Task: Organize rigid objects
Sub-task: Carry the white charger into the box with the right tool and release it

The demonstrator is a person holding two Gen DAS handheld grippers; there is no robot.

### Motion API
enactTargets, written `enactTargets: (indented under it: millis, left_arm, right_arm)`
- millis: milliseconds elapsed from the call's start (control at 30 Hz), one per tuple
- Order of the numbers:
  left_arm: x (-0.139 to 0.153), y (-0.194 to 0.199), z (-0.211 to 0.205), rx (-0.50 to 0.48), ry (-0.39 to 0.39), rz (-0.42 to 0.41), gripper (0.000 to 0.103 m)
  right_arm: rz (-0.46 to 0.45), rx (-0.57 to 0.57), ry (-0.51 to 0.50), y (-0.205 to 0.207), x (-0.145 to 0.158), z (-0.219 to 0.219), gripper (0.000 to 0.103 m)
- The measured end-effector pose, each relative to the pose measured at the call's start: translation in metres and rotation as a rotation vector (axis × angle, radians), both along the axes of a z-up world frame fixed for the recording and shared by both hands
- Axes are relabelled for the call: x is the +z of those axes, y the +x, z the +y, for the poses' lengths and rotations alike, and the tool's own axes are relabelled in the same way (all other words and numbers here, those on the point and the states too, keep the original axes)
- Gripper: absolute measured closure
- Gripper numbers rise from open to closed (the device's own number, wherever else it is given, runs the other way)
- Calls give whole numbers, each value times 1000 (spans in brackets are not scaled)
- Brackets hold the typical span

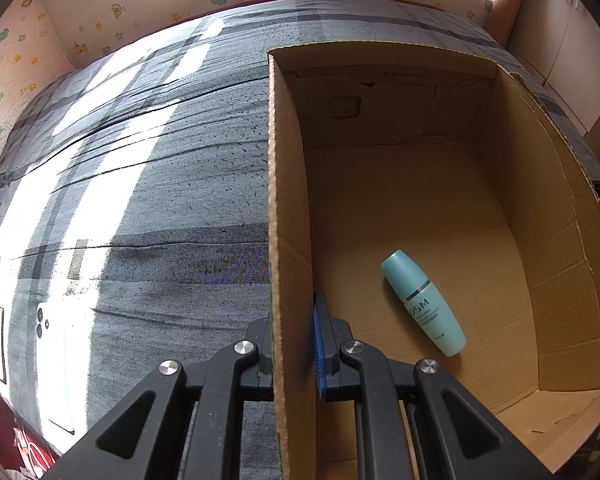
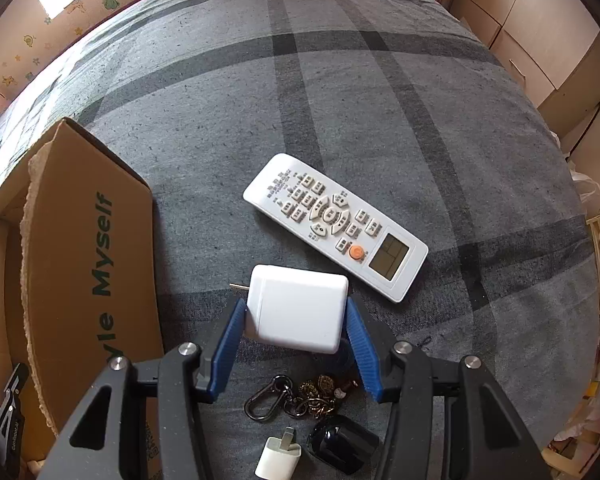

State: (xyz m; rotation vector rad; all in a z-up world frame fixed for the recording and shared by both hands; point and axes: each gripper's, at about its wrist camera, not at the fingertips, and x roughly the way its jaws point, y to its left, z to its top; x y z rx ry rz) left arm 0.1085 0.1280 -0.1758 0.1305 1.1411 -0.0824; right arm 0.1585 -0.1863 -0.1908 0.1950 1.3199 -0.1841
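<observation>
In the left wrist view, my left gripper (image 1: 294,344) is shut on the left wall of an open cardboard box (image 1: 288,208), one finger outside and one blue-padded finger (image 1: 320,344) inside. A teal lotion bottle (image 1: 422,302) lies on the box floor. In the right wrist view, my right gripper (image 2: 296,320) is shut on a white power adapter (image 2: 298,308), its blue pads against both sides, just above the grey plaid bed. A white remote control (image 2: 334,224) lies just beyond it. The box (image 2: 88,264) stands to the left.
Below the right gripper lie a keychain with carabiner (image 2: 296,398), a small white plug (image 2: 278,458) and a black round object (image 2: 342,442). A white phone (image 1: 54,364) lies on the bed left of the box. Cabinets (image 2: 540,40) stand at the right.
</observation>
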Motion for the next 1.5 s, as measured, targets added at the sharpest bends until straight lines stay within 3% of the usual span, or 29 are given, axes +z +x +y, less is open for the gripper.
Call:
enactTargets:
  millis: [800, 1233, 1500]
  left_arm:
    - [3, -4, -3, -1, 6, -11, 90]
    - [2, -4, -2, -2, 3, -11, 90]
    - [2, -4, -4, -3, 13, -11, 90]
  right_arm:
    - [-84, 118, -42, -33, 79, 32, 48]
    - [-173, 251, -34, -27, 124, 88, 48]
    - [-182, 316, 4, -20, 124, 129, 48]
